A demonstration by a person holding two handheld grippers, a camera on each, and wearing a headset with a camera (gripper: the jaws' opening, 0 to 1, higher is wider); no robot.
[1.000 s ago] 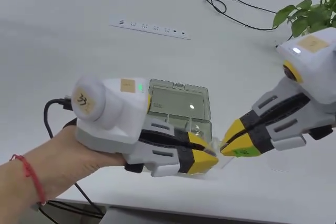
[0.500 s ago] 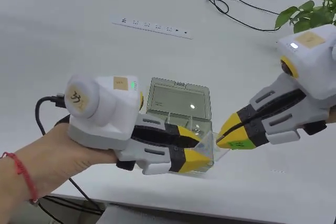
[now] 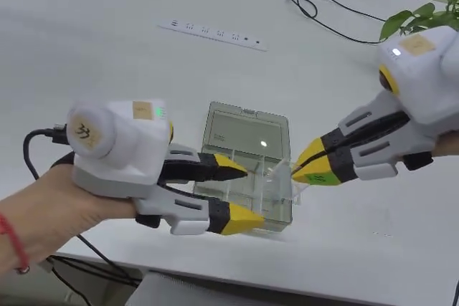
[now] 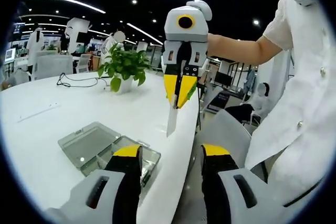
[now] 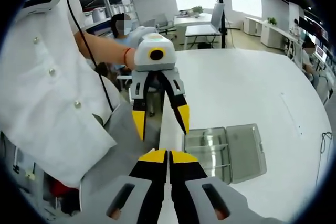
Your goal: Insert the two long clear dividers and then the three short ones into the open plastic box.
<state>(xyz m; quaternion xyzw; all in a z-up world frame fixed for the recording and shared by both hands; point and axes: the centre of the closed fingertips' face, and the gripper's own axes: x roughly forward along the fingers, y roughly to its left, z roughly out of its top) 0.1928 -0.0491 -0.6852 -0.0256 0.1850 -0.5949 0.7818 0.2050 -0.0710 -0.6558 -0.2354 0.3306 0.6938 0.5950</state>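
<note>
The clear plastic box lies open near the table's front edge, its lid folded back, and clear dividers stand inside it. My right gripper is shut on a short clear divider and holds it over the box's right end. In the left gripper view that divider hangs from the right gripper, with the box down to the left. My left gripper is open over the box's front part, holding nothing. The right gripper view has the left gripper open beyond my shut right gripper, next to the box.
A white power strip lies further back on the white table. A black cable and a green plant are at the back right. The table's front edge runs just below the box.
My left gripper has opened and drawn back to the left, away from the right gripper's tips. The right gripper keeps the divider and has lifted slightly over the box.
</note>
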